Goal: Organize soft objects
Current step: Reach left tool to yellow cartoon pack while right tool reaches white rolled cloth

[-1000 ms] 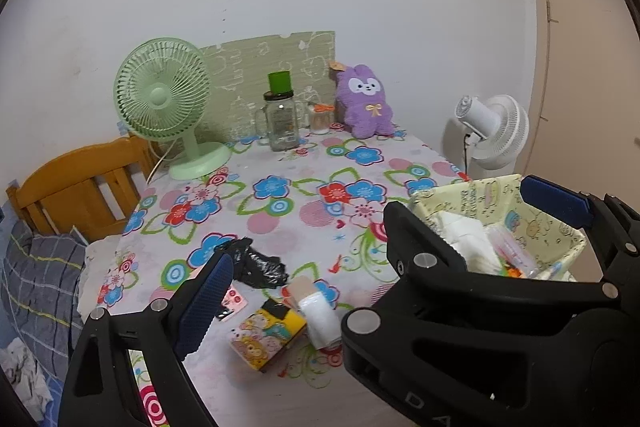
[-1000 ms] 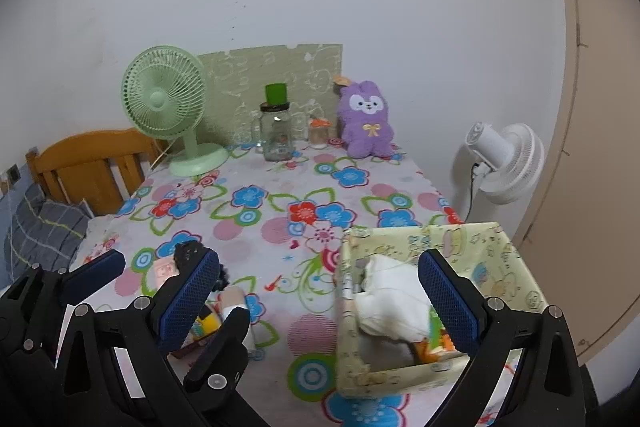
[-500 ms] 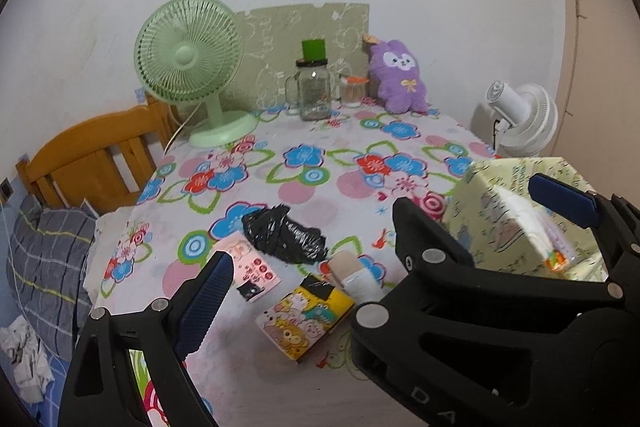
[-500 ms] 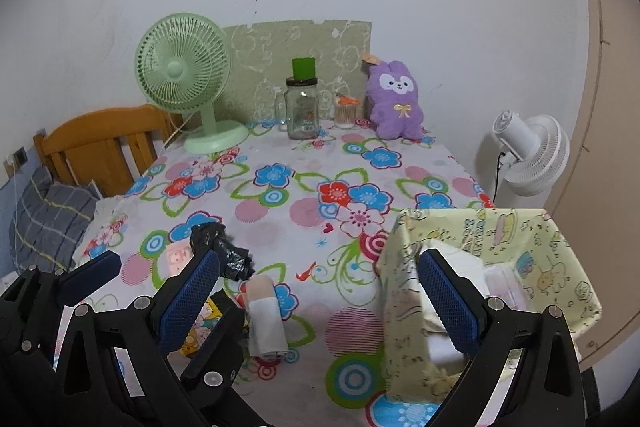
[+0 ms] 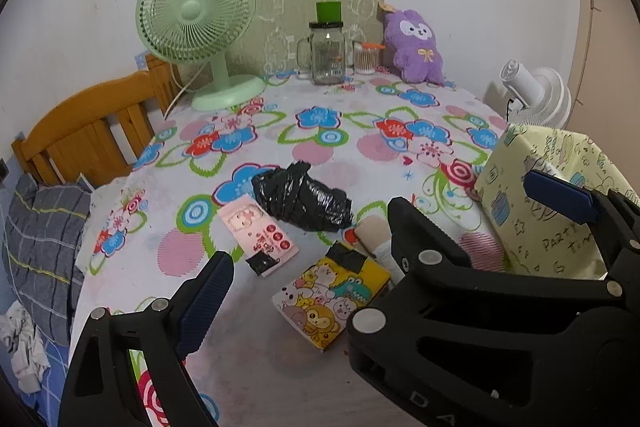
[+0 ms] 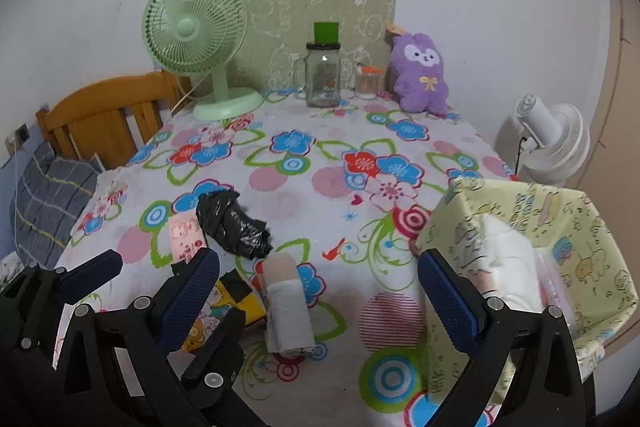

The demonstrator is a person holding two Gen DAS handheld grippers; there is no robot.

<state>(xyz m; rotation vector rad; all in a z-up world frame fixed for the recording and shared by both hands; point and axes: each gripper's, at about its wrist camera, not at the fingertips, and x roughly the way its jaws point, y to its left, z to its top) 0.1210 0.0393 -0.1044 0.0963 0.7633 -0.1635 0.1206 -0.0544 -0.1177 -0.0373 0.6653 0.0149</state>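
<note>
On the flowered tablecloth (image 6: 332,183) lie a crumpled black plastic bag (image 5: 304,199) (image 6: 232,227), a beige-and-white cloth roll (image 6: 286,303) (image 5: 374,231), a yellow cartoon packet (image 5: 332,295) (image 6: 236,303) and a pink packet (image 5: 260,231) (image 6: 184,235). At the right stands a pale yellow fabric box (image 6: 560,227) (image 5: 540,203) holding white soft things (image 6: 508,259). My left gripper (image 5: 320,303) hangs open over the yellow packet, its right finger hidden behind my right gripper (image 5: 480,211). In its own view the right gripper (image 6: 320,297) stands open above the roll, holding nothing.
Along the back wall stand a green desk fan (image 6: 200,39), a glass jar with a green lid (image 6: 324,75), a small swab jar (image 6: 368,83) and a purple plush (image 6: 420,79). A white fan (image 6: 552,143) is beyond the table's right edge, a wooden headboard (image 5: 92,131) at its left.
Both grippers have sunk and moved in toward the table, so the bag, roll and packets look larger and nearer. Both stayed open and nothing on the table moved.
</note>
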